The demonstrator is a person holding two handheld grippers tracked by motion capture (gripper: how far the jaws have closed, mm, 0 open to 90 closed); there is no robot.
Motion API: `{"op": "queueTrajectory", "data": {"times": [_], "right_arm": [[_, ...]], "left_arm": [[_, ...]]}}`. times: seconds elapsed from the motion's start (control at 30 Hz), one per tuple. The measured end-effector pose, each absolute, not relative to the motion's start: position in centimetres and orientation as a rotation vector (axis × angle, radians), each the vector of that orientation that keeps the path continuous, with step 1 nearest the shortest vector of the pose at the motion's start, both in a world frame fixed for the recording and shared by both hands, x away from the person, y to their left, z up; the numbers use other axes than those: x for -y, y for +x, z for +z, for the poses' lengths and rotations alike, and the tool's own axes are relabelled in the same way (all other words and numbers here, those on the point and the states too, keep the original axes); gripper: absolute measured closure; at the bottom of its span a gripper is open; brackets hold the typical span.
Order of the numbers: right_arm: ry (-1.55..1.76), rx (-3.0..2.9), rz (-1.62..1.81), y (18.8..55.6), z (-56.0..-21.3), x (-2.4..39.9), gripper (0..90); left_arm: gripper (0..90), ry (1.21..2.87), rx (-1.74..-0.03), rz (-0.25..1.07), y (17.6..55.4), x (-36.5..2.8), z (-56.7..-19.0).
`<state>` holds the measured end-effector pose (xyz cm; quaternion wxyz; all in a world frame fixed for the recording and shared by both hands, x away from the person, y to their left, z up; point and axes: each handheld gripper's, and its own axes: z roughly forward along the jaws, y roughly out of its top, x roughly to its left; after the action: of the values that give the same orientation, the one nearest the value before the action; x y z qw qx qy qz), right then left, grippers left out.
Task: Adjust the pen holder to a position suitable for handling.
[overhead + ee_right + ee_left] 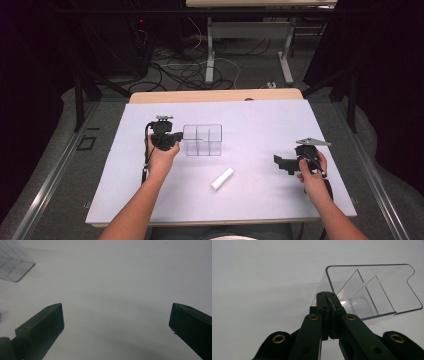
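Observation:
A clear plastic box (202, 140) with inner dividers stands on the white table top, left of the middle. My left gripper (180, 136) is at its left side. In the left gripper view the gripper (327, 295) has its jaws pressed together on the near wall of the clear box (384, 287), which looks empty. A small white block (222, 178) lies flat in front of the box. My right gripper (280, 163) rests at the right of the table, pointing left. Its jaws stand wide apart over bare table (117, 322) with nothing between them.
The white table top (260, 120) ends in a wooden strip at the back. Beyond it are cables on the floor and another table's legs (210, 50). A corner of the clear box (15, 265) shows at the upper left of the right gripper view.

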<state>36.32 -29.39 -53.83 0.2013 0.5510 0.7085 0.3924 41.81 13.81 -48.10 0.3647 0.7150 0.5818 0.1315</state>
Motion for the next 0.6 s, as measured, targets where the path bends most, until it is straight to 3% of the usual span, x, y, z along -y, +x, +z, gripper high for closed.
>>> {"op": "queueTrajectory", "data": {"times": [0.6], "right_arm": [[1.535, -1.983, 1.098, 36.3, -53.8, 29.4, 0.0]], "left_arm": [[90.0, 1.831, -1.465, 0.302, 42.1, -10.5, -48.3]]}}
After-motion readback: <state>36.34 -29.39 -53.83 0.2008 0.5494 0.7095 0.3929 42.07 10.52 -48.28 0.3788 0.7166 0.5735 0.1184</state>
